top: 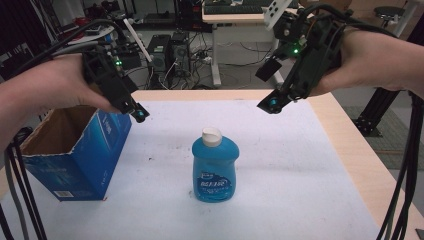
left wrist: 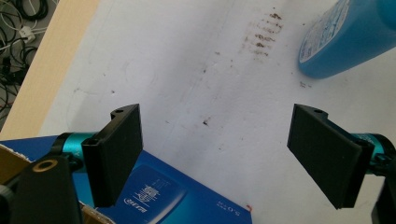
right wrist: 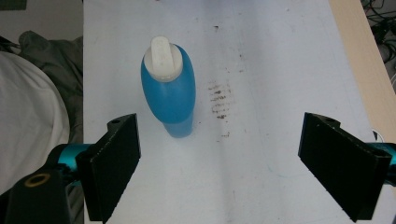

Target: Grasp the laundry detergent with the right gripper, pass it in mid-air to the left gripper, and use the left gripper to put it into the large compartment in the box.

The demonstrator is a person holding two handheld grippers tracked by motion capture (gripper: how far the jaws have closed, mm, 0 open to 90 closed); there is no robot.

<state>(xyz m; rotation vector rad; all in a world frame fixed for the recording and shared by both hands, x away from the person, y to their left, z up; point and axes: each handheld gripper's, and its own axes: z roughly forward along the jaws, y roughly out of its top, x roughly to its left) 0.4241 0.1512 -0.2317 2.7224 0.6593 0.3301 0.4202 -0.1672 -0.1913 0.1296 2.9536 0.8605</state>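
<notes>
High view | bottle (top: 215, 167) upright between, below both | left gripper (top: 140, 114), right gripper (top: 272, 103) agape (empty)

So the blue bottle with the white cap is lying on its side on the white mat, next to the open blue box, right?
Not quite: the blue bottle stands upright, white cap on top, as the high view shows. It is on the white mat, beside the open blue box.

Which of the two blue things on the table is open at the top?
The blue cardboard box at the table's left edge is open; the blue bottle carries a white cap.
</notes>
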